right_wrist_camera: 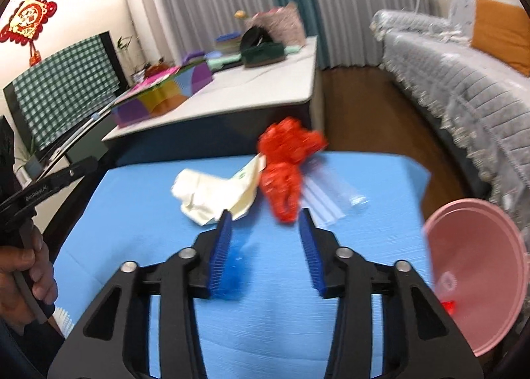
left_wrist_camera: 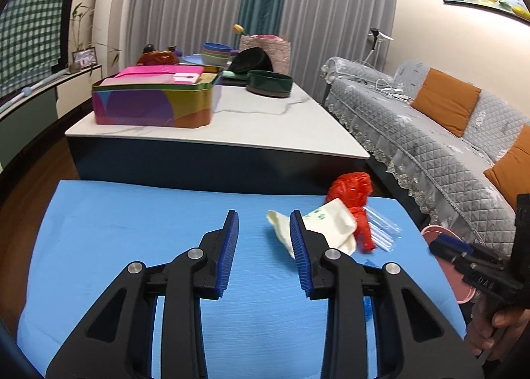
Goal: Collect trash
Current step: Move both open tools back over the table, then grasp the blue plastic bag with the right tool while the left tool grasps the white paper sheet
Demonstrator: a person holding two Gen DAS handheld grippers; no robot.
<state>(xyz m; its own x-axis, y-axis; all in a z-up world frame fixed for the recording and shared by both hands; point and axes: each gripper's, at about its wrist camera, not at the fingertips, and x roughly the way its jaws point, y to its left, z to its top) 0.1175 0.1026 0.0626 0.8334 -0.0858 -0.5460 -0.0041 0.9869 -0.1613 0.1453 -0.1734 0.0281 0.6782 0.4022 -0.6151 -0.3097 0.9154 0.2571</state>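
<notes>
Trash lies on a blue mat (left_wrist_camera: 132, 230) (right_wrist_camera: 139, 213): a crumpled red plastic bag (left_wrist_camera: 354, 193) (right_wrist_camera: 288, 160), a cream wrapper (left_wrist_camera: 331, 223) (right_wrist_camera: 215, 193) and a clear plastic bag (left_wrist_camera: 384, 230) (right_wrist_camera: 331, 193). A small blue scrap (right_wrist_camera: 235, 266) sits by my right gripper's left finger. My left gripper (left_wrist_camera: 264, 213) is open over bare mat, and the cream wrapper lies just behind its right finger. My right gripper (right_wrist_camera: 265, 213) is open and empty, just short of the red bag. A pink bin (right_wrist_camera: 480, 263) (left_wrist_camera: 444, 236) stands off the mat's right edge.
Beyond the mat is a white-topped coffee table (left_wrist_camera: 265, 127) carrying a colourful tin (left_wrist_camera: 152, 101), bowls and a dark green dish. A grey quilted sofa (left_wrist_camera: 430, 134) with orange cushions runs along the right. A checked cloth covers a screen (right_wrist_camera: 66, 81) on the left.
</notes>
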